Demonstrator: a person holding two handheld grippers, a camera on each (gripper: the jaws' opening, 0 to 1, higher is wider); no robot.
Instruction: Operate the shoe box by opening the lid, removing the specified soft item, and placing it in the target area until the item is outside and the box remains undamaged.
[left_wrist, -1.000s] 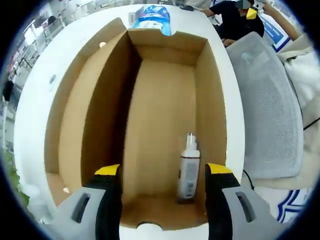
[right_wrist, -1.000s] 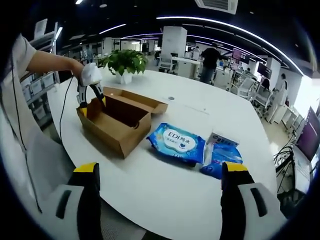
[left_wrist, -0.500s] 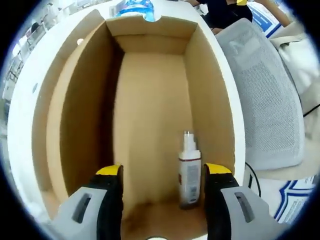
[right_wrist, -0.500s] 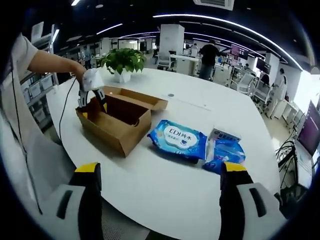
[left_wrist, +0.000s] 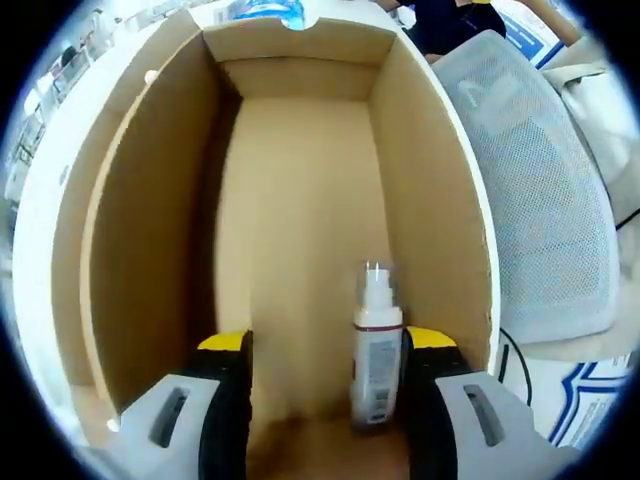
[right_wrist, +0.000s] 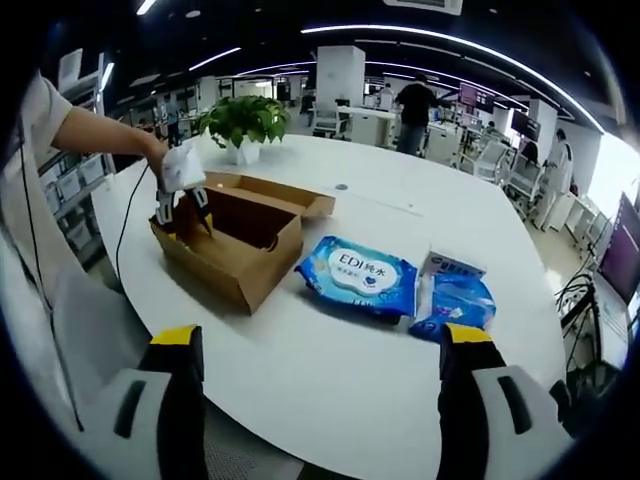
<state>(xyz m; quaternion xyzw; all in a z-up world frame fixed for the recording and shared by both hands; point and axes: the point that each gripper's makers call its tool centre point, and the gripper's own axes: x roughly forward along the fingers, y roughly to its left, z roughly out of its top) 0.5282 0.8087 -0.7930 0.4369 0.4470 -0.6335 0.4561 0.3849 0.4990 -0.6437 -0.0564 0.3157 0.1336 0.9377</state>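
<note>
White desk surface frames the left gripper view, where the open shoe box lies under the camera and a grey mesh chair stands to its right. The left gripper reaches into the box with its jaws wide apart and nothing between them; a small white spray bottle lies on the box floor just inside the right jaw, close to the right wall, and whether it touches the jaw I cannot tell. A blue pack peeks over the far box wall. In the right gripper view the round desk sits in a large office with a potted plant at its far side. The right gripper hovers at the near edge, jaws wide and empty. Far left, the shoe box stands with its lid folded back and the left gripper dipped inside. A blue wipes pack lies right of the box, with a smaller blue packet and a small white carton beyond.
</note>
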